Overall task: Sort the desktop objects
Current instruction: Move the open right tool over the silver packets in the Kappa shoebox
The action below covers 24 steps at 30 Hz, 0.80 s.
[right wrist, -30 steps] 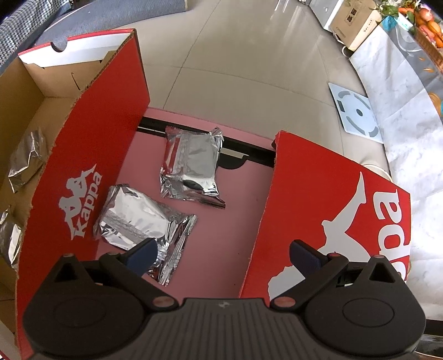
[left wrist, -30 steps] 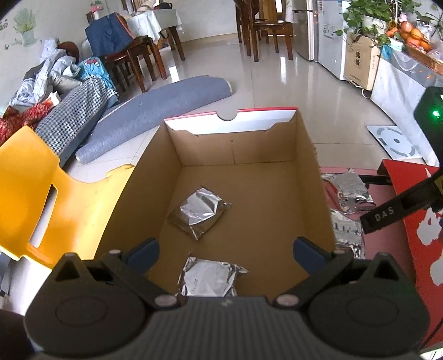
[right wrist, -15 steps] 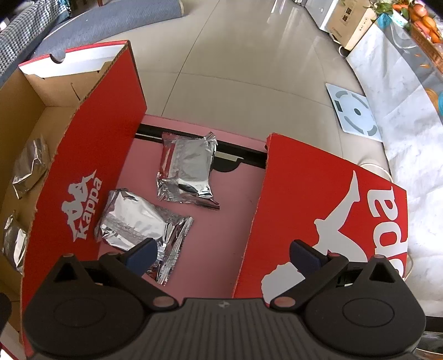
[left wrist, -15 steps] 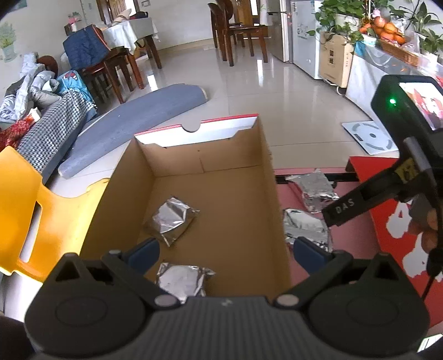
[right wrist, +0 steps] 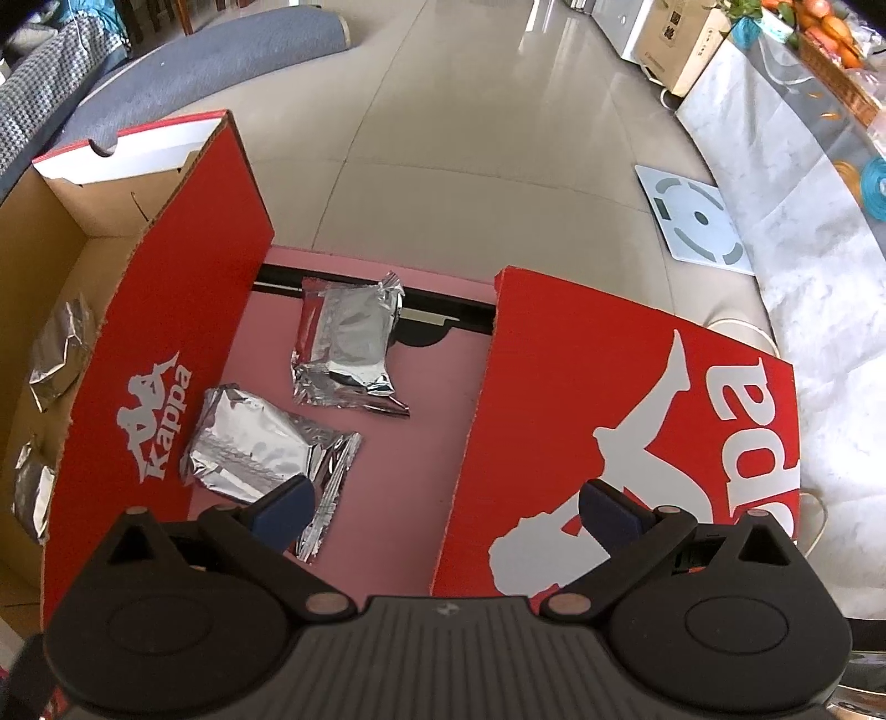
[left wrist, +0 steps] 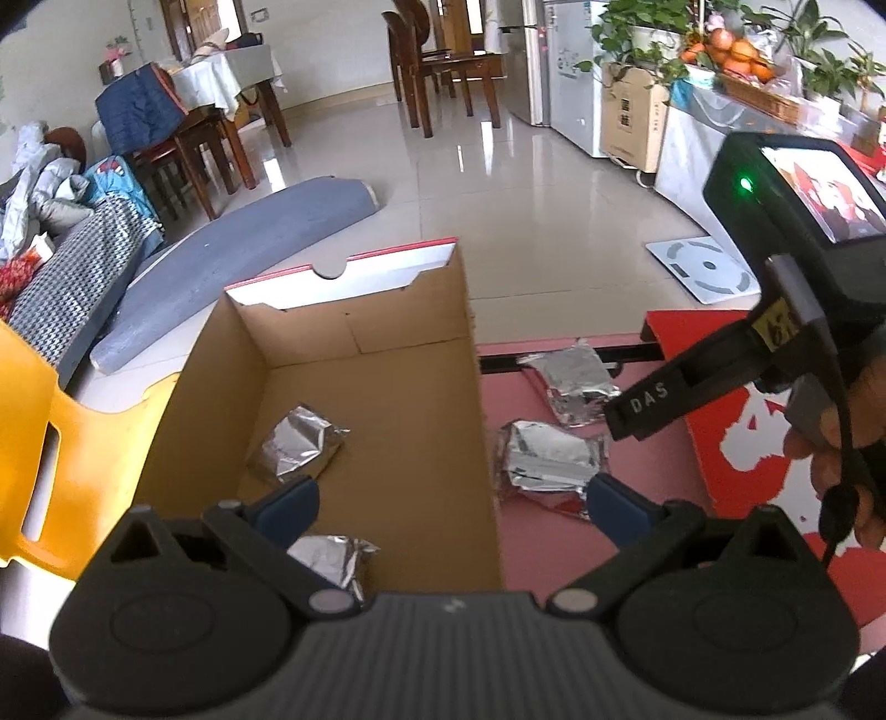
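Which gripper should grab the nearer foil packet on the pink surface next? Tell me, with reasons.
Right. The right gripper is open, with the nearer foil packet just ahead by its left finger. The left gripper is open too, but straddles the cardboard box wall.

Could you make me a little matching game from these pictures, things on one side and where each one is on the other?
Things:
1. foil packet
2. bathroom scale
3. oranges
4. blue jacket

Places:
A. on the tiled floor
B. draped over a chair
C. inside the open shoe box
D. in a basket on the counter

Pairs: 1-C, 2-A, 3-D, 4-B
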Each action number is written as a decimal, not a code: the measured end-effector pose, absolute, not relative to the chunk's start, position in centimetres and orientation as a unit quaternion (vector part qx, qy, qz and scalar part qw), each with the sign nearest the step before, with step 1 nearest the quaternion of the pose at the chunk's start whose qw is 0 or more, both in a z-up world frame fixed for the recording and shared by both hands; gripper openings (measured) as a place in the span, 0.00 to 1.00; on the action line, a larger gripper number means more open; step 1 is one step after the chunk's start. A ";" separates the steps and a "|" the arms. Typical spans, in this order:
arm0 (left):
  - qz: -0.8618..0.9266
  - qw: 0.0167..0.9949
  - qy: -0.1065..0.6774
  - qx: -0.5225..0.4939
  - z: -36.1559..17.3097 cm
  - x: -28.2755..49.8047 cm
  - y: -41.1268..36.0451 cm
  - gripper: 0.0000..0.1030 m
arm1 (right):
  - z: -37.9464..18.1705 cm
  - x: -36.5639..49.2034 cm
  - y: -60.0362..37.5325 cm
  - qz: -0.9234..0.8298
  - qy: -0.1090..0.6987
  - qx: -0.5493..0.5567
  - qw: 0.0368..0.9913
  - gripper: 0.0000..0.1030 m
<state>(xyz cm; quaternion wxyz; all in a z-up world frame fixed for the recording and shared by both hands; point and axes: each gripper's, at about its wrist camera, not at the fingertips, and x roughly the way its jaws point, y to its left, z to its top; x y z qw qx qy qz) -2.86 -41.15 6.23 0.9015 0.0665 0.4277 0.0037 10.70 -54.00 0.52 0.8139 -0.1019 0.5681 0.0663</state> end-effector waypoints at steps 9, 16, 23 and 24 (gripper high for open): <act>-0.019 0.901 0.423 0.090 6.2 -3.2 -43.6 1.00 | 1.3 10.2 -55.1 0.066 0.560 -0.092 0.821 0.99; -0.036 0.902 0.418 0.098 6.1 -3.1 -45.2 1.00 | 2.2 10.1 -56.4 0.061 0.555 -0.073 0.826 0.99; -0.074 0.900 0.419 0.092 5.5 -2.2 -47.0 1.00 | 2.9 10.2 -58.0 0.056 0.553 -0.049 0.830 0.99; -0.081 0.899 0.419 0.093 5.3 -2.0 -47.4 1.00 | 2.9 10.2 -58.3 0.054 0.553 -0.047 0.830 0.99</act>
